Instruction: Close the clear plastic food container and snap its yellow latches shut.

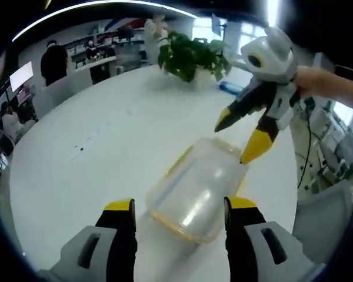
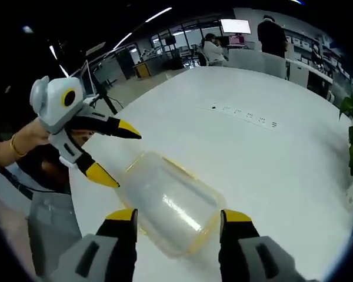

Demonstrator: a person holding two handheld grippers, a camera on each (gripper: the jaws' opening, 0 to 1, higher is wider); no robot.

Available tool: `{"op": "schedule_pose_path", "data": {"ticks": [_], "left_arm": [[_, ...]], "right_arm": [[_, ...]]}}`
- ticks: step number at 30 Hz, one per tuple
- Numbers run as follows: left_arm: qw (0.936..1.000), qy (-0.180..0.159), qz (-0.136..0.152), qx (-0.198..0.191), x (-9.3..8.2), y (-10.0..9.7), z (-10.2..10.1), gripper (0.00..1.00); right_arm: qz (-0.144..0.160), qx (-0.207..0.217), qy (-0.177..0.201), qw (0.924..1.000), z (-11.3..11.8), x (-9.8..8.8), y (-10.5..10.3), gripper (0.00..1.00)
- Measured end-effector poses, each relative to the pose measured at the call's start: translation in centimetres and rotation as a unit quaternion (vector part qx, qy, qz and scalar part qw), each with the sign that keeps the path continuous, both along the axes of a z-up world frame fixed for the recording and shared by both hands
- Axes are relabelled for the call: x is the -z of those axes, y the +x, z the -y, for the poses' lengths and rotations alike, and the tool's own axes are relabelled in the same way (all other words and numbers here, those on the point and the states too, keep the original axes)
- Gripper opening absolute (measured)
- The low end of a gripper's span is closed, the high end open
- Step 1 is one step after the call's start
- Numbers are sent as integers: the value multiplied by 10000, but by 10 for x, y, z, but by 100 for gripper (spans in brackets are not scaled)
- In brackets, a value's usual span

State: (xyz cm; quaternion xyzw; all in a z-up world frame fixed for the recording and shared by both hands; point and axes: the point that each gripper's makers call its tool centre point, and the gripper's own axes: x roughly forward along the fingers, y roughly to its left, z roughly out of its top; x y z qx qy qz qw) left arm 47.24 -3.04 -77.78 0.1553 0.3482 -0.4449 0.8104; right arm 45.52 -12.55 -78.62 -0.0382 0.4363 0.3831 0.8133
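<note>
While the clear container point(image 1: 195, 194) lies on the white table point(image 1: 94, 153) with its yellow-edged lid on, both tools flank its ends, jaws wide, gripping nothing. From the left gripper view, the left tool point(image 1: 179, 207) straddles the near end; the right tool point(image 1: 242, 144) reaches down from two o'clock, a bare hand point(image 1: 317, 82) behind it. A potted plant point(image 1: 191, 56) sits at twelve o'clock.

Potted plant point(image 1: 191, 56) on white table point(image 1: 94, 147); wall screen point(image 2: 235, 26).
</note>
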Motion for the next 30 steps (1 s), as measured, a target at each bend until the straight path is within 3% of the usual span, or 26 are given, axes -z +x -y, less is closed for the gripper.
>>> {"op": "schedule_pose_path", "data": {"ticks": [22,30], "left_arm": [[9996,-16,-41,276,6,-2,23,57],[9995,27,-13,321,9,-2,25,57]], "right_arm": [[148,-461,28,9988,-18,-1,2,51],[162,-529,0,9985,-21,2,4,45]]}}
